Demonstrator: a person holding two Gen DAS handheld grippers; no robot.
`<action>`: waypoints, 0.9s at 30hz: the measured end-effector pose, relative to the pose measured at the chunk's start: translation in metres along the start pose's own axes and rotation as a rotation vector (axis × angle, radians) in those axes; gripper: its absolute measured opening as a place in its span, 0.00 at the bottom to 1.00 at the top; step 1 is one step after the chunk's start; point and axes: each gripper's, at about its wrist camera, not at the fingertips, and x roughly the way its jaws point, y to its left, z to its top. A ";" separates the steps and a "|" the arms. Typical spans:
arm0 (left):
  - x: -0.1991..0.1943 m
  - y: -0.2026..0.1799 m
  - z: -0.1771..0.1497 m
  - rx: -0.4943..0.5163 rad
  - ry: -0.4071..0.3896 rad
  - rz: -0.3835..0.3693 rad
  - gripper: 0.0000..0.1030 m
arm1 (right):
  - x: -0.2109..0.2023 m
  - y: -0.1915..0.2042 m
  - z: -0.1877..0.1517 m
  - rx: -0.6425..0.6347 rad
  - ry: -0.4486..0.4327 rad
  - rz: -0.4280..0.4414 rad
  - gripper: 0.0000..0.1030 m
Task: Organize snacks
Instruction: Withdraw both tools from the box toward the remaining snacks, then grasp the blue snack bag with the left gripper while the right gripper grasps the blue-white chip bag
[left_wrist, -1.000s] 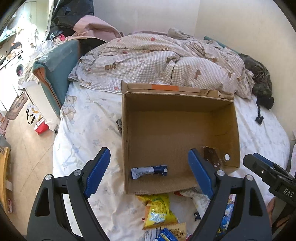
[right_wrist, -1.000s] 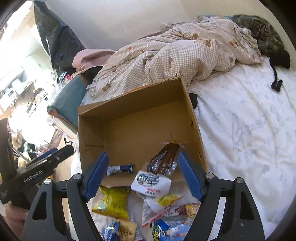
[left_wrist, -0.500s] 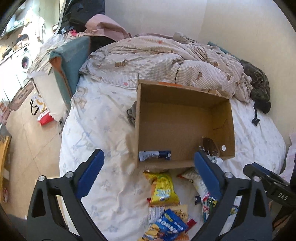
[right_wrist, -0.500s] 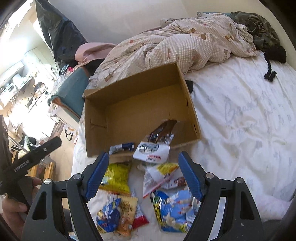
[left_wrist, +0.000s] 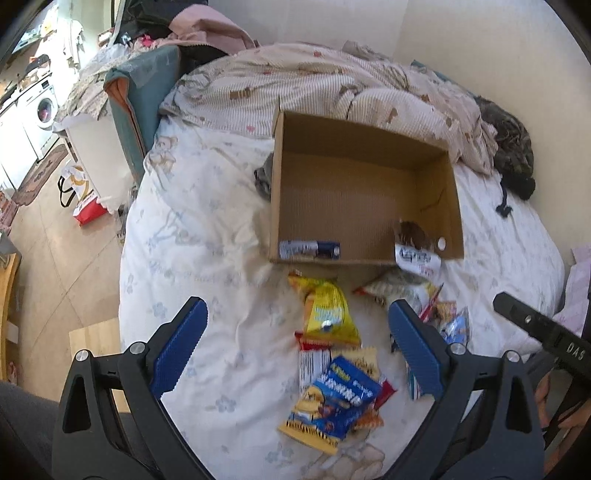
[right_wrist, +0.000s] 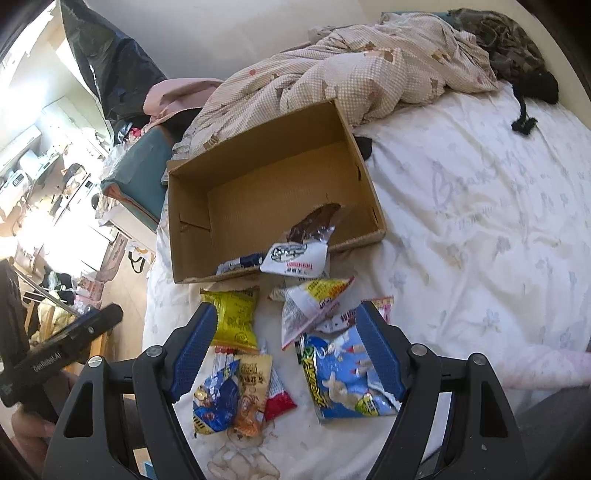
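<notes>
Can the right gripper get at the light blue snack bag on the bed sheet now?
Probably yes. The right gripper is open and empty, and the light blue snack bag lies on top of the white bed sheet just below its right-hand finger, with nothing covering it.

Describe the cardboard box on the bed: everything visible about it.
The cardboard box is plain brown corrugated board, open at the top, sitting on the white bedsheet against the rumpled checked quilt. Its near wall looks folded down or missing. Inside, near the front edge, lies a small blue and white packet; a brown and white packet hangs over that edge. The other snacks lie outside, in front.
</notes>
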 end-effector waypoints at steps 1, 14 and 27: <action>0.003 -0.001 -0.003 0.004 0.015 0.016 0.94 | 0.000 -0.001 -0.001 0.004 0.006 -0.003 0.78; 0.057 0.016 -0.034 -0.124 0.287 0.011 0.94 | -0.002 -0.029 -0.009 0.063 0.044 -0.025 0.78; 0.112 -0.033 -0.084 0.114 0.573 -0.042 0.94 | 0.010 -0.036 -0.007 0.108 0.072 -0.009 0.78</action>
